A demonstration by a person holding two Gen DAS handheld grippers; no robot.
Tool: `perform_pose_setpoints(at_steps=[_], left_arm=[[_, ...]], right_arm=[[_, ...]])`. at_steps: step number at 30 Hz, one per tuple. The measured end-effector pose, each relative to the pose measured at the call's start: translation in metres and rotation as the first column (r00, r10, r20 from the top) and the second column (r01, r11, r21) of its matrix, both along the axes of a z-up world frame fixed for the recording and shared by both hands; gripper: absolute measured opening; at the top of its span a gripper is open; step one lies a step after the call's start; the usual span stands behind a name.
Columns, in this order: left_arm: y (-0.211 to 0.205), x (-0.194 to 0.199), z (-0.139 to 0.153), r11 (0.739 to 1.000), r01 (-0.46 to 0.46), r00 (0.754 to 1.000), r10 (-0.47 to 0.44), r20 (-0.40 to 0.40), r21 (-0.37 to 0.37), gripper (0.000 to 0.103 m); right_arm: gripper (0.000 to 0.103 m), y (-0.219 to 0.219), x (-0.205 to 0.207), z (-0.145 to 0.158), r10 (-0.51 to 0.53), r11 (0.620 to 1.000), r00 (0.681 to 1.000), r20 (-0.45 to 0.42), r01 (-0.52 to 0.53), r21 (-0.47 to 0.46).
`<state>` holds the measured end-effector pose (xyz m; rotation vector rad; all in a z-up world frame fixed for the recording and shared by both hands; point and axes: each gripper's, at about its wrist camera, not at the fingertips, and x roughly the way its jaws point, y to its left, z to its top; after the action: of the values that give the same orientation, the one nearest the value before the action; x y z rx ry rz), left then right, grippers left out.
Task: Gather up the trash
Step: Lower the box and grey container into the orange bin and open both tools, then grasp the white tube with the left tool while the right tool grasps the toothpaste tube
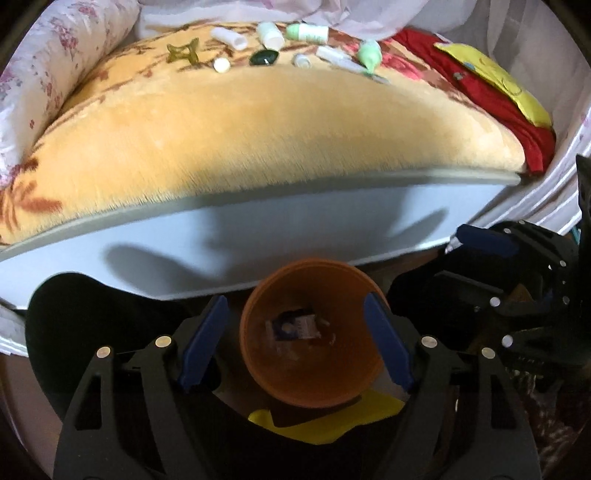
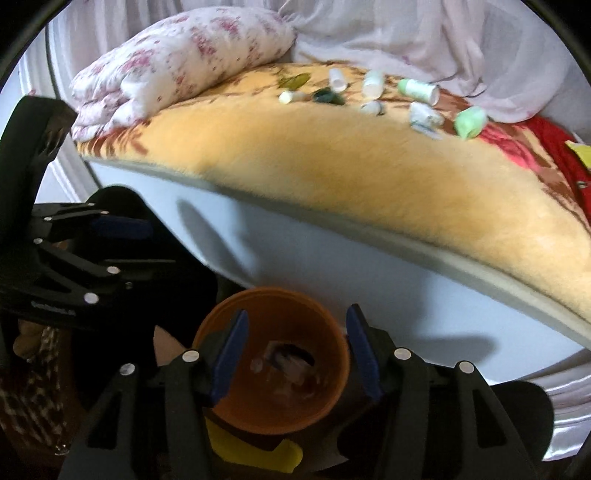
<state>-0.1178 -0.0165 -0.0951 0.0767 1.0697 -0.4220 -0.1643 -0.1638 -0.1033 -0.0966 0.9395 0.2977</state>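
Observation:
An orange bin (image 1: 255, 354) stands on the floor beside the bed, with a small wrapper (image 1: 293, 326) and other scraps at its bottom. My left gripper (image 1: 295, 343) hangs open over the bin's mouth, nothing between its blue pads (image 1: 205, 343). My right gripper (image 2: 297, 358) is also open above the same bin (image 2: 328, 387), pads (image 2: 231, 362) apart and empty. Each gripper shows at the edge of the other's view. On the bed's far side lie several small white and green bottles (image 1: 306, 32) (image 2: 419, 88), a dark green piece (image 1: 263, 58) and a yellowish star-shaped thing (image 1: 183, 51).
The bed carries a fuzzy orange-yellow blanket (image 1: 258, 122) above a white side panel (image 1: 258, 236). A floral quilt (image 2: 177, 62) is bundled at the bed's left end, and a red cloth (image 1: 498, 110) with a yellow item (image 1: 491, 77) lies at the right. Something yellow (image 1: 321, 424) lies under the bin.

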Motion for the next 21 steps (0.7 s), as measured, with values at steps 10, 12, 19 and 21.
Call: perform_pose_setpoints(at_steps=[10,12,19,21], left_arm=[[0.005,0.082,0.056,0.987,-0.148,0.964,0.158,0.214,-0.062,0.074],[0.001,0.109,0.060,0.980,-0.186,0.951,0.196,0.238,-0.066,0.074],[-0.005,0.182,0.053,0.959,-0.283,0.926,0.282,0.249,-0.035,0.073],[-0.006,0.201,0.050,0.955,-0.296,0.925,0.292,0.244,-0.024,0.067]], right_arm=[[0.056,-0.023,0.045,0.043,-0.088,0.996,0.975,0.202,0.091,-0.004],[0.057,-0.025,0.058,0.049,-0.111,0.994,0.965,0.237,0.113,0.003],[0.058,-0.025,0.090,0.056,-0.119,0.990,0.944,0.306,0.136,-0.034],[0.058,-0.027,0.097,0.057,-0.123,0.990,0.942,0.313,0.139,-0.030]])
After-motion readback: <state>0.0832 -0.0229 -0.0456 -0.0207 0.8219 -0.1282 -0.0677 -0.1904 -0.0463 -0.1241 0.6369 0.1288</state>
